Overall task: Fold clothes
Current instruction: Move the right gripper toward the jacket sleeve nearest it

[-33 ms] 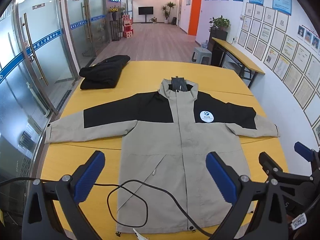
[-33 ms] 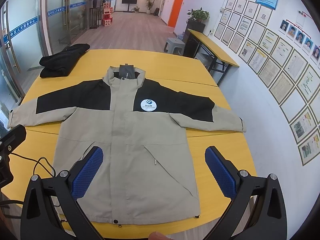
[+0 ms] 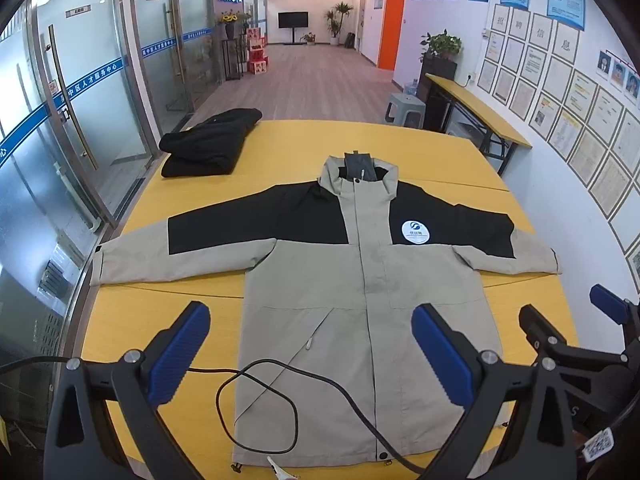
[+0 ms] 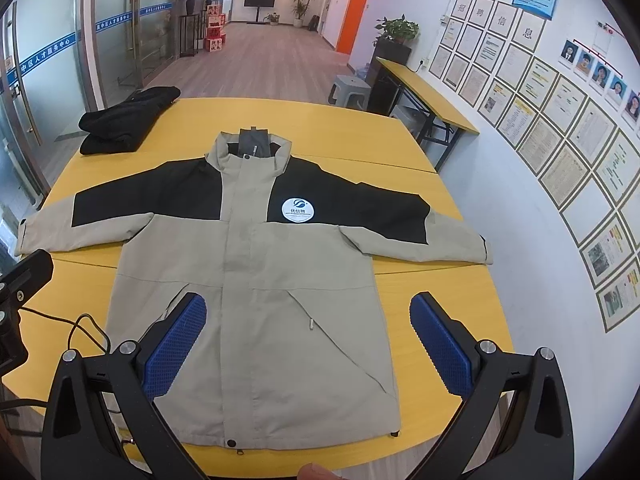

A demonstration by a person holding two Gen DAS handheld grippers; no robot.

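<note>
A beige and black jacket [image 3: 360, 288] lies flat, front up, on the yellow table [image 3: 304, 148], sleeves spread to both sides, hood at the far end. It also shows in the right wrist view [image 4: 256, 280]. My left gripper [image 3: 310, 350] is open and empty, held above the jacket's lower left part. My right gripper [image 4: 308, 340] is open and empty above the jacket's lower right part; it also shows at the right edge of the left wrist view [image 3: 576, 324].
A folded black garment [image 3: 208, 144] lies at the table's far left corner. A black cable [image 3: 280, 392] loops over the jacket's hem near the front edge. Glass doors stand to the left, a wall with framed papers to the right.
</note>
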